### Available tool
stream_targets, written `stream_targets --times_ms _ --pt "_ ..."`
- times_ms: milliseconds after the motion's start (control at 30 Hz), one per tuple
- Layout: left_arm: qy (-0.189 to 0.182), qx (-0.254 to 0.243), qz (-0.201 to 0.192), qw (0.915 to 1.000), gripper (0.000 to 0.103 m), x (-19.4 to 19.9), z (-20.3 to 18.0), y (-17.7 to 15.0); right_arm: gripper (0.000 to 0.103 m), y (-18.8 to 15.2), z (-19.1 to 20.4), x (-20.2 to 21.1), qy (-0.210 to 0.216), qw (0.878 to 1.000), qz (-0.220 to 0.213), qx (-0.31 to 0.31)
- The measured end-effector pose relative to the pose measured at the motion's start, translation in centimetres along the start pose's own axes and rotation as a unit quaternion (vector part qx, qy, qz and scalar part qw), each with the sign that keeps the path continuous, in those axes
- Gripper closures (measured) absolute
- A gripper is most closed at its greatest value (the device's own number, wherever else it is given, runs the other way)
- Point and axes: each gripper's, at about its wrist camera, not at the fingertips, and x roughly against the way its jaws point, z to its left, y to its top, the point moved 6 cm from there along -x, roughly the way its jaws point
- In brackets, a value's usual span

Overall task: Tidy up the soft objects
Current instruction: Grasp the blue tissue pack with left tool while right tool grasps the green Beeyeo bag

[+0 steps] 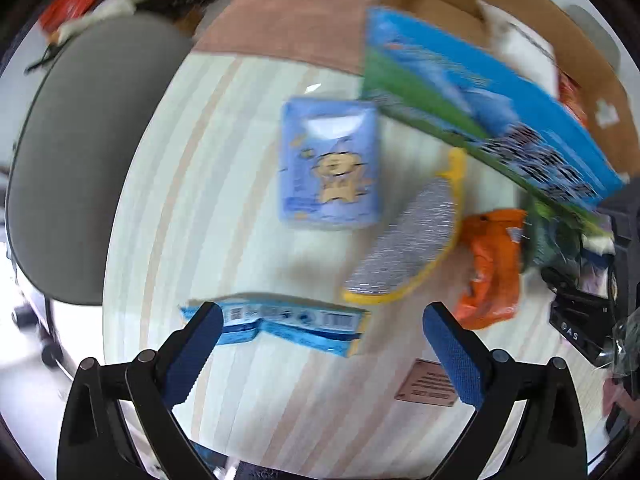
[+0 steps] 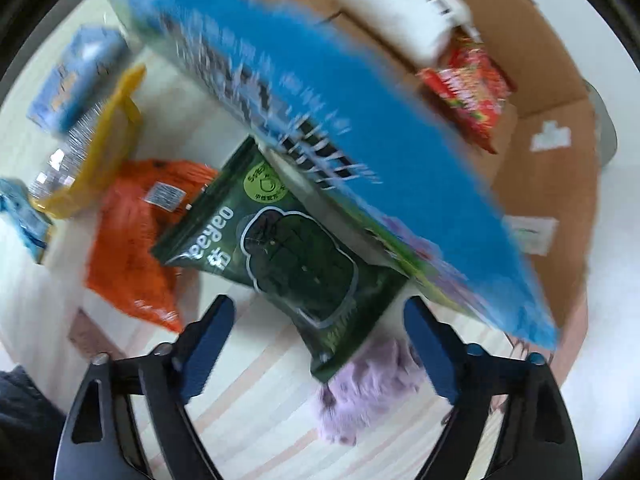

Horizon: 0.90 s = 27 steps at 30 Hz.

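My left gripper point(image 1: 322, 322) is open and empty over the striped table point(image 1: 224, 184), with a flat blue packet point(image 1: 280, 326) between its fingers. Beyond lie a light blue tissue pack point(image 1: 330, 164), a silver and yellow pad point(image 1: 404, 244) and an orange bag point(image 1: 490, 268). My right gripper point(image 2: 318, 318) is open and empty over a dark green pouch point(image 2: 288, 248) and a purple fluffy cloth point(image 2: 368, 392). A big blue and green pack point(image 2: 340, 120) leans blurred against the cardboard box point(image 2: 552, 184), which holds a white roll point(image 2: 400, 8) and a red packet point(image 2: 468, 80).
A grey chair point(image 1: 88, 152) stands left of the table. A pink mat point(image 1: 296, 12) lies at the table's far side. Black gear point(image 1: 580, 312) sits at the right edge. A small brown label point(image 1: 428, 384) is on the table near my left gripper.
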Motion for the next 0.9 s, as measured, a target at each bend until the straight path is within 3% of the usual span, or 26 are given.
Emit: stream_targets --times_ms 33,100,133,200,267,333,367,500,600,667,700,767,833,900 --pt "0.000 0.006 0.000 1.0000 0.001 -0.3 0.4 -0.2 0.050 -0.3 0.0 -0.5 0.010 1.000 0.011 -0.020" --pt "-0.002 0.019 -0.002 0.9998 0.001 -0.4 1.7 0.3 0.051 -0.8 0.0 -0.5 0.050 0.996 0.024 -0.073" --pt "-0.003 0.024 -0.002 0.9997 0.001 -0.4 2.2 0.7 0.051 -1.3 0.2 -0.3 0.095 0.989 0.036 -0.104" --pt "-0.007 0.031 -0.003 0.9995 0.001 -0.4 2.8 1.7 0.052 -2.1 0.7 0.3 0.202 0.964 0.061 -0.165" --pt "-0.014 0.035 -0.003 0.9993 0.001 -0.5 3.1 3.1 0.049 -2.4 0.5 1.3 0.263 0.941 0.058 -0.204" --pt "-0.016 0.029 0.001 0.9995 0.001 -0.9 2.9 4.8 0.025 -2.2 -0.5 2.7 0.251 0.945 0.030 -0.209" --pt "-0.019 0.022 0.006 0.9996 0.001 -1.3 2.7 5.9 0.022 -2.0 -0.9 3.2 0.233 0.952 0.014 -0.200" --pt "-0.031 -0.013 0.035 0.9988 0.001 -4.1 1.4 8.5 0.022 -0.5 -1.2 3.5 0.153 0.978 -0.006 -0.138" --pt "-0.053 -0.028 0.066 0.9961 0.001 -6.5 0.4 9.2 0.022 0.9 0.5 2.1 0.149 0.985 -0.005 -0.086" --pt "-0.062 -0.036 0.085 0.9939 0.001 -7.8 0.1 9.2 0.022 1.2 1.4 1.3 0.167 0.982 -0.008 -0.084" --pt "-0.062 -0.038 0.087 0.9936 0.001 -8.2 0.0 9.3 0.023 1.1 1.7 0.8 0.177 0.979 -0.001 -0.097" --pt "-0.054 -0.038 0.083 0.9944 0.001 -8.9 0.2 9.7 0.035 0.5 1.8 0.3 0.190 0.974 0.011 -0.126" --pt "-0.046 -0.041 0.073 0.9954 0.001 -9.0 0.1 10.0 0.050 -0.5 1.3 0.3 0.174 0.973 0.021 -0.151" --pt "-0.036 -0.043 0.064 0.9964 0.001 -8.8 0.4 10.1 0.055 -2.2 0.3 0.1 0.159 0.964 0.058 -0.205"
